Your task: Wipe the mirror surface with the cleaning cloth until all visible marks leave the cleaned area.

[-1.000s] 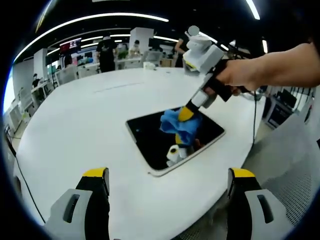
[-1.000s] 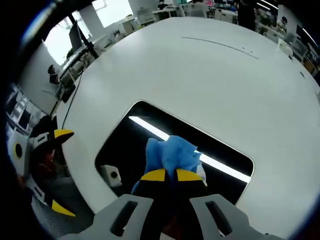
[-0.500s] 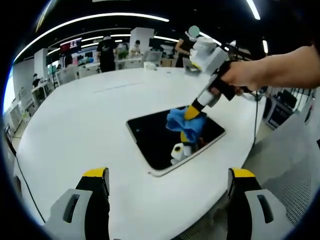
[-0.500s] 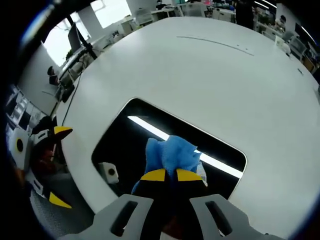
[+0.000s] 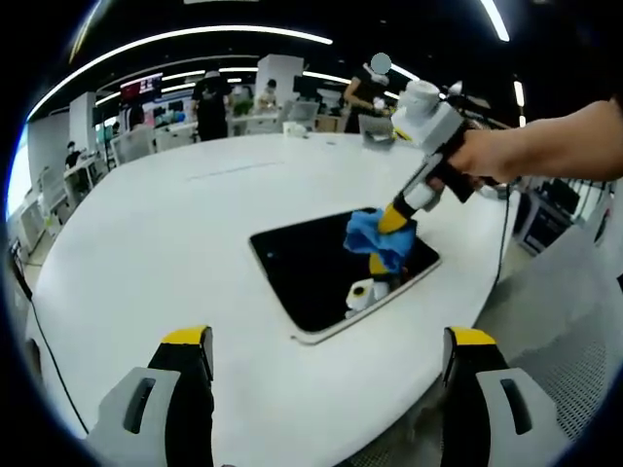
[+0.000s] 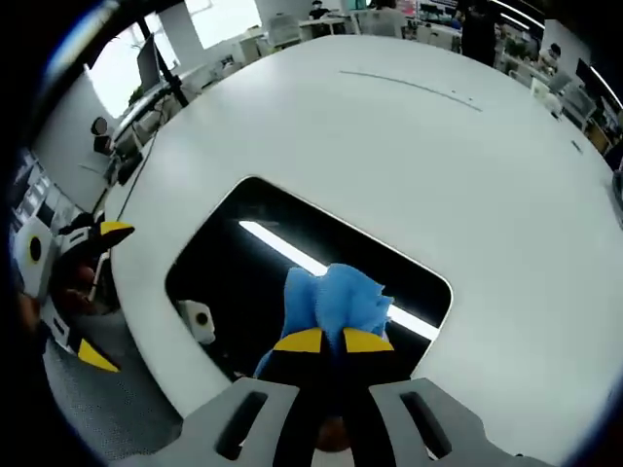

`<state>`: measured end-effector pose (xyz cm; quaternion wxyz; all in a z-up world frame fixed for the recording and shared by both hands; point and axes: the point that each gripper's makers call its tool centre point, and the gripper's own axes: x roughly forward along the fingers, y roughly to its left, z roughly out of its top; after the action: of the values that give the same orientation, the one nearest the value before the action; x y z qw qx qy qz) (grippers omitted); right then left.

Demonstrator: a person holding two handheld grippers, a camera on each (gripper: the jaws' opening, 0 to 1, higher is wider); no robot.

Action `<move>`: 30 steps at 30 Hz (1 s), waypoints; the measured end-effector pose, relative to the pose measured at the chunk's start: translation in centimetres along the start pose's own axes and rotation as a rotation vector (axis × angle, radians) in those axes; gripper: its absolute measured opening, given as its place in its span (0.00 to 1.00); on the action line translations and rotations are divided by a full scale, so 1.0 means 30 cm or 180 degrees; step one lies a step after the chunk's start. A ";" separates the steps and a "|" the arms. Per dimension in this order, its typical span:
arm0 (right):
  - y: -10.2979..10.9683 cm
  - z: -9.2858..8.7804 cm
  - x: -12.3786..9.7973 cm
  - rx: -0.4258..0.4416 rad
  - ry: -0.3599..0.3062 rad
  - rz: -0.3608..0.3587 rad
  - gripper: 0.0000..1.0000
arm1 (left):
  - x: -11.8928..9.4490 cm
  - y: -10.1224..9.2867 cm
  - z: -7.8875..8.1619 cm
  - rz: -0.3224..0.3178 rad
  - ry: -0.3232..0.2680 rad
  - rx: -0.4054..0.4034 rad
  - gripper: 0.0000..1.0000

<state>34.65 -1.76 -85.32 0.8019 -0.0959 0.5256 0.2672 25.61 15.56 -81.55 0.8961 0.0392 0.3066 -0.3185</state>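
A dark rectangular mirror [image 5: 302, 268] with a pale frame lies flat on the white round table [image 5: 165, 214]. Its glass reflects ceiling lights in the right gripper view, mirror [image 6: 229, 258]. A blue cleaning cloth [image 5: 373, 236] is pressed on the mirror's right end, with my right gripper [image 5: 393, 220] shut on it and a hand [image 5: 496, 156] holding the tool. From its own view the right gripper [image 6: 333, 341] pinches the cloth [image 6: 336, 295] between yellow tips. My left gripper [image 5: 329, 339] hangs open near the table's front edge, apart from the mirror, and appears as left gripper [image 6: 97, 292] beside the table.
The table [image 6: 438, 146] stretches wide and bare beyond the mirror. Its curved edge drops to grey floor [image 5: 574, 341] on the right. Desks, screens and standing people [image 5: 207, 97] fill the far background. A cable [image 5: 499, 229] hangs over the table's right edge.
My right gripper has slid the blue cloth across the glass toward the mirror's right end. The left gripper has stayed where it was, still open.
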 end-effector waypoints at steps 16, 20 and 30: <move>-0.068 -0.057 -0.035 0.0122 0.0054 -0.0066 0.00 | -0.001 0.003 0.001 0.0012 -0.0008 -0.0014 0.98; -0.086 -0.068 -0.043 0.0145 0.0068 -0.0094 0.00 | -0.001 0.004 0.001 0.0016 -0.0008 -0.0017 0.98; -0.112 -0.085 -0.057 0.0210 0.0105 -0.0171 0.00 | 0.000 0.000 0.001 0.0002 -0.0004 -0.0003 0.98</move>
<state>33.89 -6.23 -85.30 0.8028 -0.0878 0.5445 0.2265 25.64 15.56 -81.53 0.8964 0.0387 0.3061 -0.3182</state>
